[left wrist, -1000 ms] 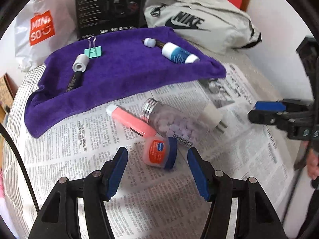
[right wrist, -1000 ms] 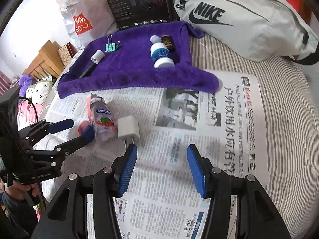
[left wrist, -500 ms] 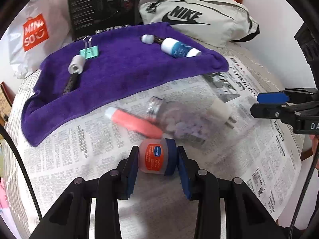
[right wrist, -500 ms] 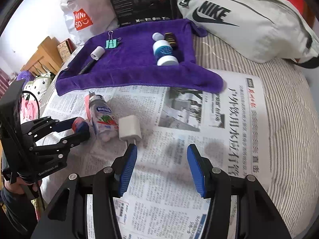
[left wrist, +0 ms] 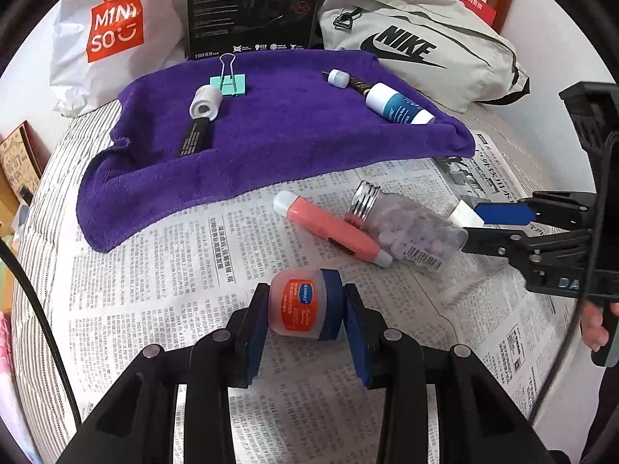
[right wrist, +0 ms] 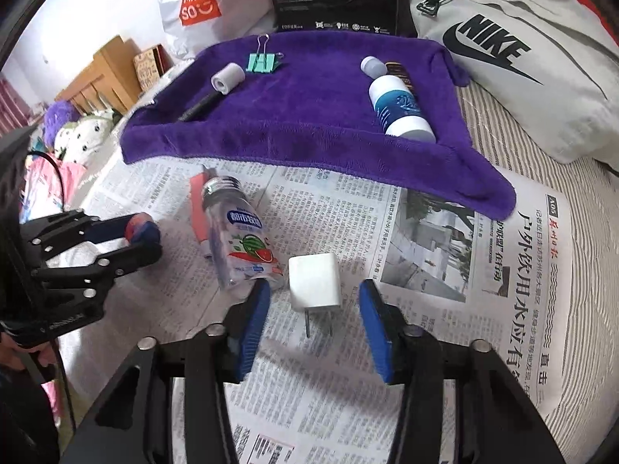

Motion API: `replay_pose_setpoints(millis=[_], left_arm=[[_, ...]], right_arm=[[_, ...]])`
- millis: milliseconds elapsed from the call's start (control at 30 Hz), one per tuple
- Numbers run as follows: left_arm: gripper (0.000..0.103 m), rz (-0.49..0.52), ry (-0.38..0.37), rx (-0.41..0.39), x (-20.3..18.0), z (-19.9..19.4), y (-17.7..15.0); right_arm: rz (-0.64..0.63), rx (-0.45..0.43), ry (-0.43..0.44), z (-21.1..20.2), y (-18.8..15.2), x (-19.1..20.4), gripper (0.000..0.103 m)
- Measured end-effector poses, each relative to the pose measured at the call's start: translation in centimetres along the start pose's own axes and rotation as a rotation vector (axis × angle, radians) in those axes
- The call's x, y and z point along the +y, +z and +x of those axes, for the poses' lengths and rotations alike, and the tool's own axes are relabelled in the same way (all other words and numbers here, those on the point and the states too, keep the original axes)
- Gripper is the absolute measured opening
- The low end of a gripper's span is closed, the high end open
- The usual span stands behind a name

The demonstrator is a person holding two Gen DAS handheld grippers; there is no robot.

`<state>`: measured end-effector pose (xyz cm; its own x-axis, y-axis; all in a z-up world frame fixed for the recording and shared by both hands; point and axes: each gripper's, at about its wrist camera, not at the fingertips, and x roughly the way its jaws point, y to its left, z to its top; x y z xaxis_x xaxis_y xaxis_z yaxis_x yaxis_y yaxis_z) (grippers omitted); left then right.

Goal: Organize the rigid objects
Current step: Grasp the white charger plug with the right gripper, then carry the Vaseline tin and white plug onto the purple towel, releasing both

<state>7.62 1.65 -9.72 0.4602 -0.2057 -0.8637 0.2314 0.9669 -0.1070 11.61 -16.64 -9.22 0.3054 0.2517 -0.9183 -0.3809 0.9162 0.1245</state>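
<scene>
Small jar [left wrist: 305, 305], orange label, blue lid, frosted body

We look down steeply along each gripper's two fingers, close over the newspaper [left wrist: 162, 309] — both views share the purple towel [left wrist: 278, 131] ahead and each other's gripper.
</scene>
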Motion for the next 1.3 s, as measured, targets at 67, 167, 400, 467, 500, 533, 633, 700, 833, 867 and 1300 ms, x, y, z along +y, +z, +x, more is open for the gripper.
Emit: replay_pose_setpoints(millis=[67, 167, 400, 467, 500, 533, 633, 700, 833, 867, 1300], left_arm=[[0.035, -0.003, -0.001, 0.001, 0.2, 0.0, -0.1], [0.035, -0.016, -0.006, -0.001, 0.4, 0.1, -0.1], [0.035, -0.039, -0.005, -0.016, 1.1, -0.4, -0.1], [0.035, -0.046, -0.003, -0.023, 1.5, -0.7, 0.1], [0.035, -0.049, 0.001, -0.028, 1.8, -0.8, 0.2], [0.035, -0.052, 0.004, -0.034, 2.0, -1.0, 0.4], [0.035, -0.062, 0.012, -0.049, 2.7, -1.5, 1.1], [0.035, -0.066, 0.015, -0.058, 3.1, -1.8, 1.7], [0.035, -0.07, 0.019, -0.077, 4.0, -2.4, 2.9], [0.035, -0.072, 0.019, -0.082, 4.1, -2.6, 3.2], [0.035, -0.087, 0.037, -0.115, 6.0, -2.9, 6.7]], right_arm=[[-0.008, 0.008, -0.01, 0.5, 0.0, 0.0, 0.034], [-0.015, 0.011, -0.017, 1.3, 0.1, 0.2, 0.03], [-0.039, 0.006, -0.02, 1.0, 0.4, 0.2, 0.028], [-0.035, 0.004, -0.013, 0.4, 0.5, -0.2, 0.028], [-0.031, 0.001, -0.011, 0.0, 0.6, -0.5, 0.028], [-0.028, -0.001, -0.008, -0.3, 0.7, -0.7, 0.028], [-0.022, -0.007, 0.005, -1.2, 1.2, -1.1, 0.028], [-0.028, -0.013, 0.009, -1.7, 1.5, -1.1, 0.028], [-0.044, -0.022, 0.031, -2.3, 2.4, -1.0, 0.028], [-0.048, -0.024, 0.041, -2.4, 2.7, -1.0, 0.028], [-0.055, -0.073, 0.039, -1.4, 8.9, -0.8, 0.028]])
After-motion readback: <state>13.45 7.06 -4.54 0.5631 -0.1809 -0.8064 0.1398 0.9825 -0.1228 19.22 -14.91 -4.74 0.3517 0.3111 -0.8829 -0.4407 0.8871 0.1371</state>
